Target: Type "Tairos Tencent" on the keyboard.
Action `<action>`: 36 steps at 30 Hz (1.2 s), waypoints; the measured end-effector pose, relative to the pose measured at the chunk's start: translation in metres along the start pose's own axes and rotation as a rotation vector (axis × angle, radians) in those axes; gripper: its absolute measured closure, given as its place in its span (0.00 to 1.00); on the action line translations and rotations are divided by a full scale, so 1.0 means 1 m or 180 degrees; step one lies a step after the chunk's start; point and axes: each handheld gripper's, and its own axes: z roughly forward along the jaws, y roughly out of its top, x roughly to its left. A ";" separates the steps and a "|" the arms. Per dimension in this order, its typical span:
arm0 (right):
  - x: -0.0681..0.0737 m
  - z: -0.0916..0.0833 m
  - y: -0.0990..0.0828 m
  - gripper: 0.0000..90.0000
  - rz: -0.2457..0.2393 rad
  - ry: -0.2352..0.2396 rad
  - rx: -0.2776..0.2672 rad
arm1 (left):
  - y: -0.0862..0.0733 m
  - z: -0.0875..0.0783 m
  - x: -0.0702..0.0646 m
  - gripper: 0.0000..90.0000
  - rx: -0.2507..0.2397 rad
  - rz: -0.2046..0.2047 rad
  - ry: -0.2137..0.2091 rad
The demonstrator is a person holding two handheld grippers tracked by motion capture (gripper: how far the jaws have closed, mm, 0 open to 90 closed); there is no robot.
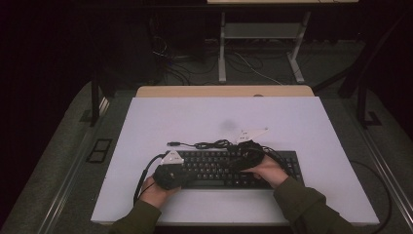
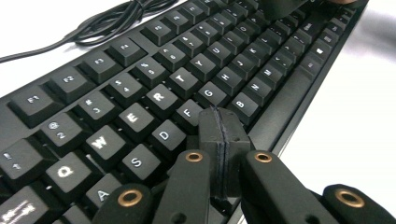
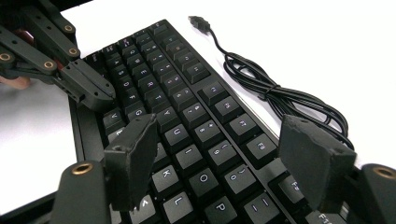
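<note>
Both tongs (image 1: 171, 163) (image 1: 246, 156) over black keyboard (image 1: 214, 168)

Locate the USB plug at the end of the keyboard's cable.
In the high view the USB plug lies on the white table top just beyond the black keyboard's far left corner, left of the bundled cable.

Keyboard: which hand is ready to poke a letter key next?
Probably the left. The left gripper has its jaws shut into one blunt tip, low over the keyboard by the F key. The right gripper hovers with jaws wide apart, spanning several keys.
</note>
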 end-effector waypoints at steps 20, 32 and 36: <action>-0.001 -0.003 0.000 0.31 0.0009 -0.0008 -0.0024 | 0.003 -0.007 0.000 0.98 -0.0080 0.0048 -0.0012; -0.001 -0.007 -0.002 0.29 -0.0001 -0.0070 -0.0003 | 0.006 -0.012 0.007 0.98 -0.0132 0.0047 0.0019; 0.000 -0.009 -0.003 0.29 0.0009 -0.0101 -0.0003 | 0.007 -0.012 0.010 0.98 -0.0125 0.0051 0.0028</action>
